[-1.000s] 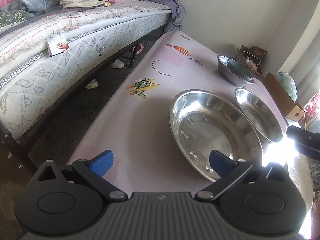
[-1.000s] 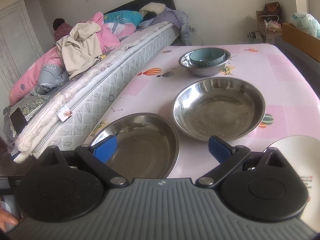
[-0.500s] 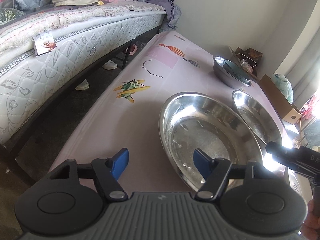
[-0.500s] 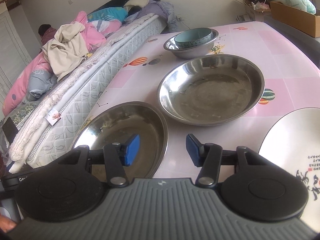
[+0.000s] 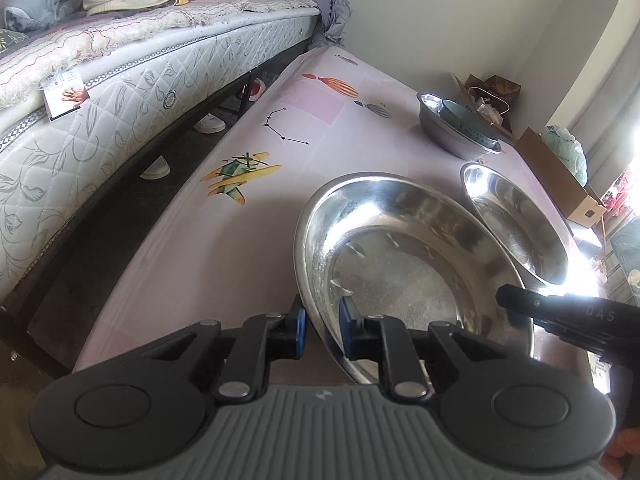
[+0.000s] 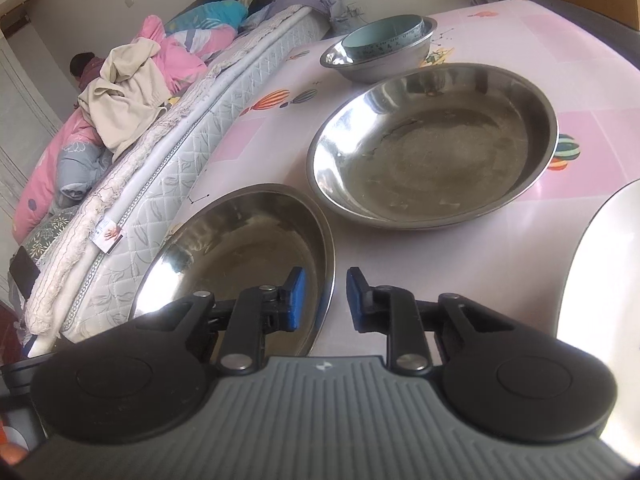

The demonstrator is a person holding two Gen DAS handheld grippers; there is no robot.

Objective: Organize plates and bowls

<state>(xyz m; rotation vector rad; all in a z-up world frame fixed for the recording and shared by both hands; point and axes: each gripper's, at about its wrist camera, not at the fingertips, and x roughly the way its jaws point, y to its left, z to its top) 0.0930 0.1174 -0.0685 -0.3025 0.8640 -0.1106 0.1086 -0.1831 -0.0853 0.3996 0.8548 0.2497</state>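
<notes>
Closing from wide apart, both my claws now sit on the near steel dish. The left claw pinches its near rim, and the right claw is still narrowing astride the opposite rim, with a sliver of gap left. A two-handed lift looks ready. The white plate is cut off at the right, and glare hides that corner.
</notes>
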